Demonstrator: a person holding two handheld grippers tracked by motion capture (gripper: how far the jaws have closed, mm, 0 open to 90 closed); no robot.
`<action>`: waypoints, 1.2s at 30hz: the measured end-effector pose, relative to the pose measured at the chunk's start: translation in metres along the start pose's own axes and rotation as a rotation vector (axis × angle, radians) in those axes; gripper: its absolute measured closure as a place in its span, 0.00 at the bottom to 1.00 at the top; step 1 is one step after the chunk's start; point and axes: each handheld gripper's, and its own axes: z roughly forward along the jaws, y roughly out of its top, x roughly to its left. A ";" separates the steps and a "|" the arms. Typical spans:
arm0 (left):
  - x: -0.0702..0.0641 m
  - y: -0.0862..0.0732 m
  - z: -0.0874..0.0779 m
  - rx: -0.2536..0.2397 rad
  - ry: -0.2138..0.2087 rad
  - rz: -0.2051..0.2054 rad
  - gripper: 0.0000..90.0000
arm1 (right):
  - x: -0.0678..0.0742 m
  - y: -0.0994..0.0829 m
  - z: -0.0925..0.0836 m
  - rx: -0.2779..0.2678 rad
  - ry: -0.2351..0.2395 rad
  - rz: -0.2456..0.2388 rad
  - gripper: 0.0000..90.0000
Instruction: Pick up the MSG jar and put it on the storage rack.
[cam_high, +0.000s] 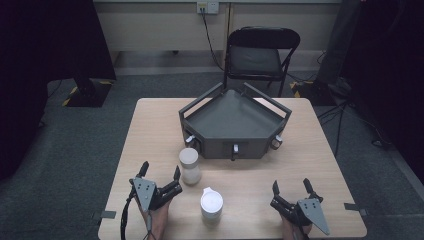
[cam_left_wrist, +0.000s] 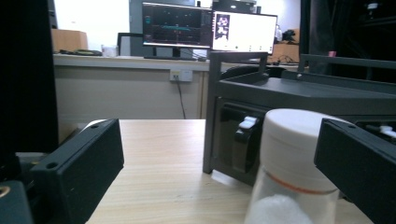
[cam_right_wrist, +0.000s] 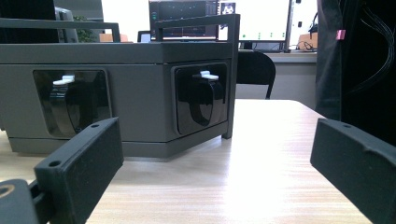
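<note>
My left gripper (cam_high: 160, 169) hovers open over the front left of the wooden table (cam_high: 150, 130). Just ahead of it and a little right stands a clear jar with a pale lid (cam_high: 190, 165). In the left gripper view this jar (cam_left_wrist: 294, 158) rises beside the right jaw, not between the pads, and my left gripper (cam_left_wrist: 215, 182) holds nothing. A second jar with a white lid (cam_high: 211, 204) stands near the front edge between the two hands. My right gripper (cam_high: 290, 185) is open at the front right, facing the grey tray (cam_high: 232, 122), as my right gripper (cam_right_wrist: 215, 177) shows, empty.
The grey tray (cam_right_wrist: 116, 60) has black latches with white tabs (cam_right_wrist: 205, 74) on its front walls. A black folding chair (cam_high: 261, 55) stands beyond the table. Monitors (cam_left_wrist: 208, 28) sit on a counter at the back wall. Dark stands flank the room.
</note>
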 end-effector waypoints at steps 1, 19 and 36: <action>-0.001 0.001 0.001 0.000 -0.005 0.002 0.03 | 0.000 0.000 0.000 0.000 0.000 0.000 0.01; -0.012 0.017 0.028 0.005 -0.119 0.003 0.05 | 0.000 0.000 0.000 0.000 0.002 0.000 0.01; -0.017 0.012 0.049 0.089 -0.166 0.032 0.19 | -0.001 0.000 0.000 0.000 0.003 0.000 0.01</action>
